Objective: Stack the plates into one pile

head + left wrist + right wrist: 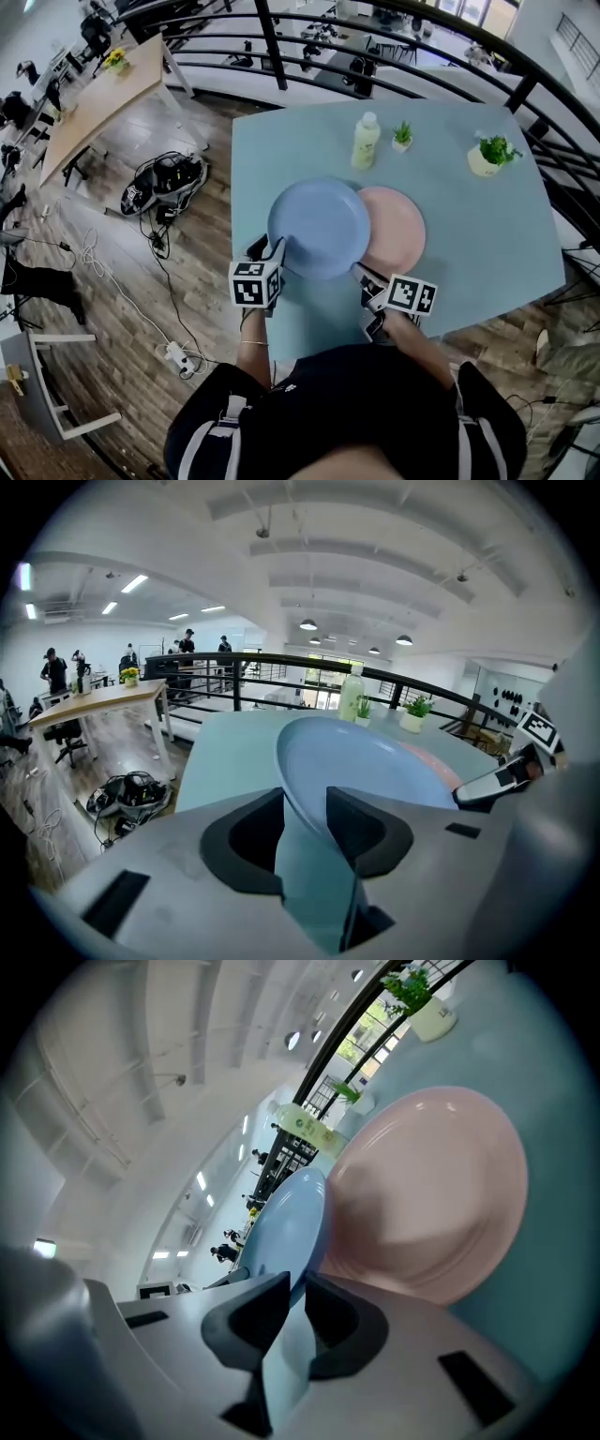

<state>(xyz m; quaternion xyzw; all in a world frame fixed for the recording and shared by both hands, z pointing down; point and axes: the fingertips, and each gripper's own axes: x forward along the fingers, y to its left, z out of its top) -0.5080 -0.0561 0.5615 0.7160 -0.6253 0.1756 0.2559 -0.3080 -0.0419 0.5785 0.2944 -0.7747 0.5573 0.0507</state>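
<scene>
Jaws of left gripper [272,251] and right gripper [364,275] clamped on rim of blue plate [319,228] overlapping pink plate [398,230], both tilted downward

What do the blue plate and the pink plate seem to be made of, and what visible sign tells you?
The blue plate: probably plastic or melamine; matte colour, thin rim, soft sheen. The pink plate: likely the same; uniform pastel, dull highlights. Glazed ceramic cannot be excluded.
</scene>
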